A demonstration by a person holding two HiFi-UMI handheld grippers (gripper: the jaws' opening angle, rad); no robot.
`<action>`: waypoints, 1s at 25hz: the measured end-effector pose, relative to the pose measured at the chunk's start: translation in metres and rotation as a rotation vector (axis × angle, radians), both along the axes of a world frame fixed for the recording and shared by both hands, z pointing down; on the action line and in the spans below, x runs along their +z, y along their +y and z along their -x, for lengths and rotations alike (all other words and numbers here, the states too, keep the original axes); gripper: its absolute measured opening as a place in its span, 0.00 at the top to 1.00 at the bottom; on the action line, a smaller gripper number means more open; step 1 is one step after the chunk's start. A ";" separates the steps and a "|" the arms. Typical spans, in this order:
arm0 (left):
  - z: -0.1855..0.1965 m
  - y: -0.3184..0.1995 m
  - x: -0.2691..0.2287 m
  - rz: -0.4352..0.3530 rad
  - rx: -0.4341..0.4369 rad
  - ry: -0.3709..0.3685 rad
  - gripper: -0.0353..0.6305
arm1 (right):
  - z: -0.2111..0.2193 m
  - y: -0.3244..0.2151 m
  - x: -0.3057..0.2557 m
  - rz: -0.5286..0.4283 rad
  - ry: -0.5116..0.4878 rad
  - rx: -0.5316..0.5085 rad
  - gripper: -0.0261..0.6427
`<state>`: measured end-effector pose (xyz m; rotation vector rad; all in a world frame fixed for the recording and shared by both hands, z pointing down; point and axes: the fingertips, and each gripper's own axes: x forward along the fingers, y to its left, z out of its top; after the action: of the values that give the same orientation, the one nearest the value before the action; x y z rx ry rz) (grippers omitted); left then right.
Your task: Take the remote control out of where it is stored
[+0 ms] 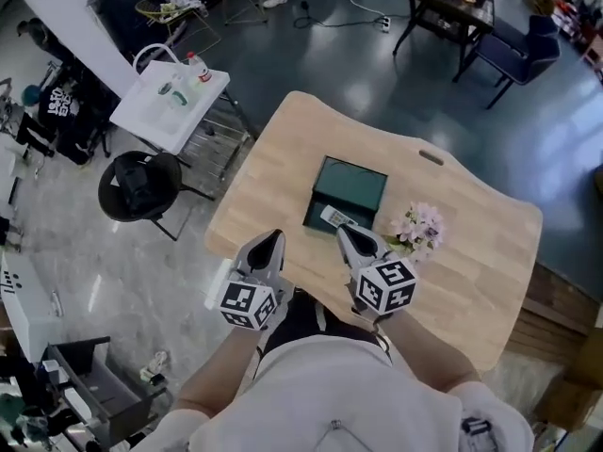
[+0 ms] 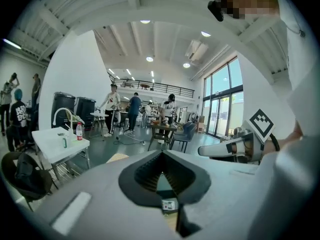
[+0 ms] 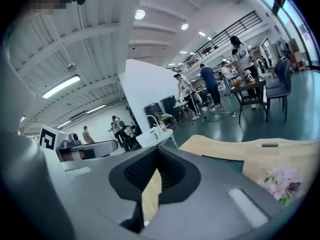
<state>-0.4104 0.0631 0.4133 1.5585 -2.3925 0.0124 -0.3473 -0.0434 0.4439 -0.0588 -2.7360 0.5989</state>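
Left gripper hangs over the near edge of the table, jaws drawn together on nothing. Through the slit between them, the left gripper view shows the remote and the box ahead. Right gripper is likewise closed and empty; its own view shows only a sliver of bare wood between the jaws. Its tip sits just beside the remote.

Position of the task's thing: the remote lies at the near edge of the dark green box, mid-table, with flowers near to its right. Whether it rests inside the box or across its rim cannot be told from the head view.

Progress, as judged from these views: the task is at its start. Neither gripper touches the remote, and it has not been lifted clear of the box.

Remaining steps:
- parting the jaws of one gripper, most likely the right, being the nearer;
- closing them on the remote;
- raising it and setting it down apart from the box.

The left gripper is placed to steady the box if needed.
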 end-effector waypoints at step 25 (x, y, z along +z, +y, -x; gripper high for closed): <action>-0.006 -0.175 0.221 0.668 0.957 -0.306 0.79 | -0.071 -0.109 0.120 0.134 0.191 0.443 0.92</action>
<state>-0.4045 -0.1117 0.6344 2.1998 -1.3073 1.1563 -0.2760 -0.1524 0.5642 0.5564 -2.5260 0.8543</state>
